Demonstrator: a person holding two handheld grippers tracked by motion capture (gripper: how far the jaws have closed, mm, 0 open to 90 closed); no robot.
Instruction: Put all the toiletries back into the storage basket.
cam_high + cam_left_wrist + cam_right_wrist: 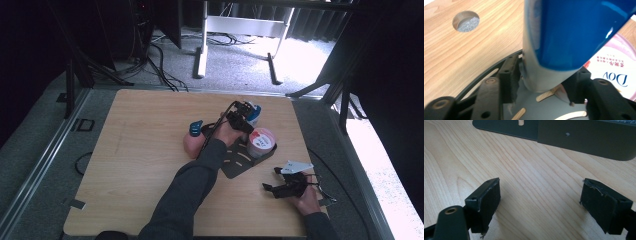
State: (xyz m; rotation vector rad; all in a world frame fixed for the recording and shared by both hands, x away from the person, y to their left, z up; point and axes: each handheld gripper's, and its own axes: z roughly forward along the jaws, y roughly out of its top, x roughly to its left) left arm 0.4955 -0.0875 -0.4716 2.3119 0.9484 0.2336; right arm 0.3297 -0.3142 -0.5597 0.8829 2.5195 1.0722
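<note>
Tabletop (140, 150) of pale wood, rectangular with rounded corners, its left half and near edge bare; a round cable hole (466, 21) pierces the board, seen in the left gripper view. Black slotted tray (239, 161) lies right of centre, well inside every edge, with open wood between it and the right border. White round tub (261, 142) with a pink-and-red lid stands at the tray's raised far-right end. Pink bottle (190, 145) with a blue cap sits just left of the tray, beside the person's left sleeve. Blue-and-white bottle (564, 37) is clamped between the jaws of the left hand-held gripper (241, 120), tilted, its lower end just above the tray floor and close beside the tub. Right hand-held gripper (280, 187) rests low over bare wood near the front right corner, jaws spread wide with nothing between them, facing the tray's side wall.
</note>
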